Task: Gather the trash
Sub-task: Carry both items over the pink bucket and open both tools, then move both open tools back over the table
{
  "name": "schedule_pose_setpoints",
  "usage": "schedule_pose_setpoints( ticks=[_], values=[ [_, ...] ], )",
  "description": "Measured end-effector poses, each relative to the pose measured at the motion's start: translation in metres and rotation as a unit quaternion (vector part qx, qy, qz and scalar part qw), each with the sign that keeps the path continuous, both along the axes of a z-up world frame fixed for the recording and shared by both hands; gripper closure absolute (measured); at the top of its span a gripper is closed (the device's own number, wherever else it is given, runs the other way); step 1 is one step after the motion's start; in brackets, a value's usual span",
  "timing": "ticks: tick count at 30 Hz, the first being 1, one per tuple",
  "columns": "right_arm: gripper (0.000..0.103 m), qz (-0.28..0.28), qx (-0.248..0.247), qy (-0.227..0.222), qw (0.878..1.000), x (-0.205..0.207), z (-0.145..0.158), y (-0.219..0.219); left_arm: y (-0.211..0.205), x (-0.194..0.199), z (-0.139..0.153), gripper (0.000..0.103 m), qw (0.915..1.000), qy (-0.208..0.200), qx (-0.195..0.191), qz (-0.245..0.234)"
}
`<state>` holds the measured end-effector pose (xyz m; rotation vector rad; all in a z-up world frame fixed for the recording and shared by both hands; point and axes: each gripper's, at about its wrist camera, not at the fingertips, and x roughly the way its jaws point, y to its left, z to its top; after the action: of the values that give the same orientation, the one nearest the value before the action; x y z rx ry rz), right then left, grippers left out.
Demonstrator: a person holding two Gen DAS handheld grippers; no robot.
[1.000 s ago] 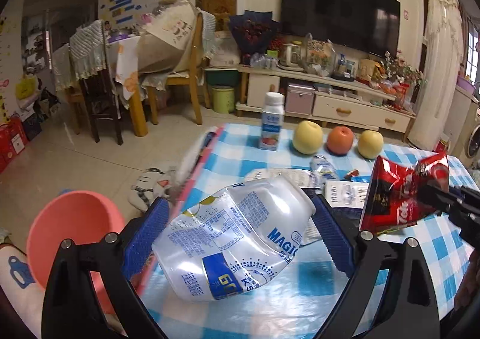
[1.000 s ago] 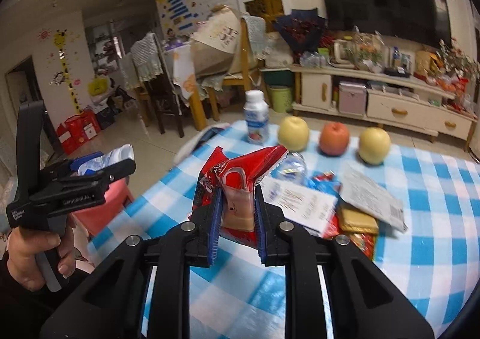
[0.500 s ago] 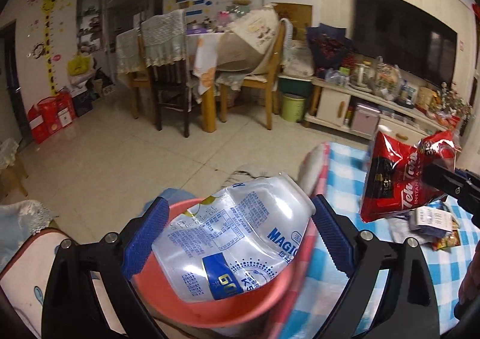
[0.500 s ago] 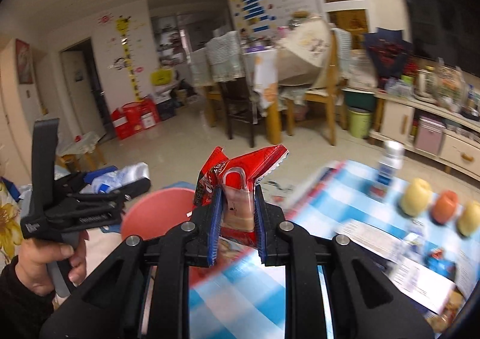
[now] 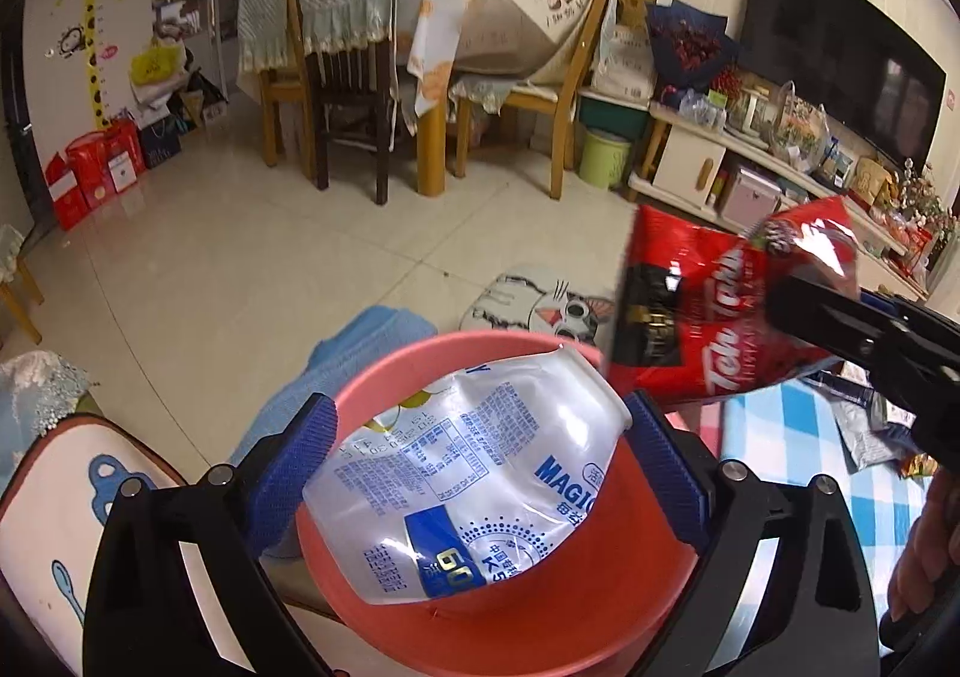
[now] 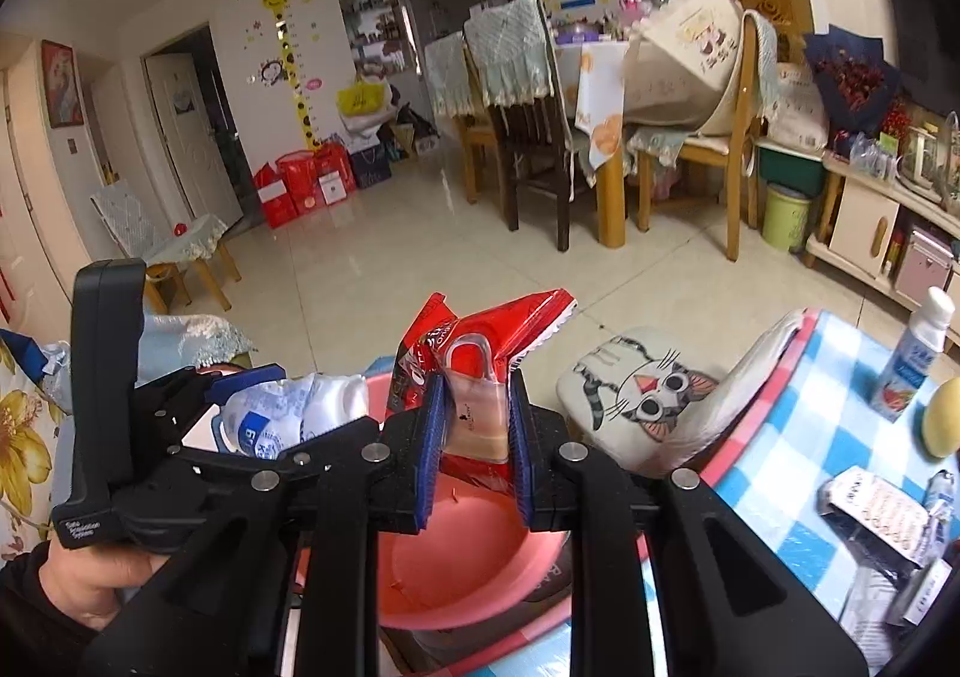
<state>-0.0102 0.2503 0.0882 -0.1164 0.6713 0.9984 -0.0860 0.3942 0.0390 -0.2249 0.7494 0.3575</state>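
My left gripper (image 5: 480, 437) is shut on a crushed clear plastic bottle (image 5: 474, 473) with blue print, held right over a pink basin (image 5: 498, 623). My right gripper (image 6: 474, 407) is shut on a red snack bag (image 6: 480, 371), which hangs over the same pink basin (image 6: 468, 563). In the left wrist view the red snack bag (image 5: 720, 311) sits just right of the bottle, above the basin's far rim. The right wrist view shows the left gripper (image 6: 252, 395) with the bottle (image 6: 288, 413) at the basin's left side, held by a hand (image 6: 78, 575).
A blue-checked table (image 6: 798, 497) at the right carries paper wrappers (image 6: 870, 503), a small white bottle (image 6: 912, 359) and a yellow fruit (image 6: 942, 413). A cat-print cushion (image 6: 642, 395) rests against the table edge. Tiled floor, dining chairs (image 6: 528, 137) and a green bin (image 6: 786, 215) lie beyond.
Both grippers have swung left from over the table to above the pink basin, still holding the bottle and the red bag. The table has slid to the right of both views.
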Motion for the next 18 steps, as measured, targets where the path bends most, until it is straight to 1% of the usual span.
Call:
schedule_pose_setpoints(
  ticks=[2,5,7,8,9,13,18],
  values=[
    [0.081,0.005,-0.001,0.014,1.000,0.005,-0.009,0.005,0.002,0.001,-0.006,0.008,1.0000,0.008,-0.002,0.000],
    [0.079,0.012,0.019,0.033,0.999,0.008,-0.016,0.003,0.003,0.000,-0.010,0.008,0.9999,0.011,0.000,0.005],
    [0.064,0.006,0.024,0.027,0.999,0.008,-0.015,0.003,0.002,0.000,-0.011,0.008,1.0000,0.009,0.001,0.003],
    [0.053,0.005,0.028,0.024,0.999,0.008,-0.015,0.002,0.002,0.001,-0.010,0.007,1.0000,0.007,0.005,0.001],
    [0.049,0.003,0.031,0.023,0.999,0.008,-0.013,0.002,0.001,0.000,-0.010,0.007,0.9999,0.006,0.012,0.001],
    [0.049,-0.011,0.039,0.020,0.999,0.012,-0.009,-0.006,-0.008,0.001,-0.001,0.005,0.9987,0.002,0.051,0.009],
    [0.047,-0.025,0.046,0.023,0.998,0.015,-0.006,-0.024,-0.020,0.008,0.009,0.005,0.9976,0.005,0.068,0.002]
  ],
)
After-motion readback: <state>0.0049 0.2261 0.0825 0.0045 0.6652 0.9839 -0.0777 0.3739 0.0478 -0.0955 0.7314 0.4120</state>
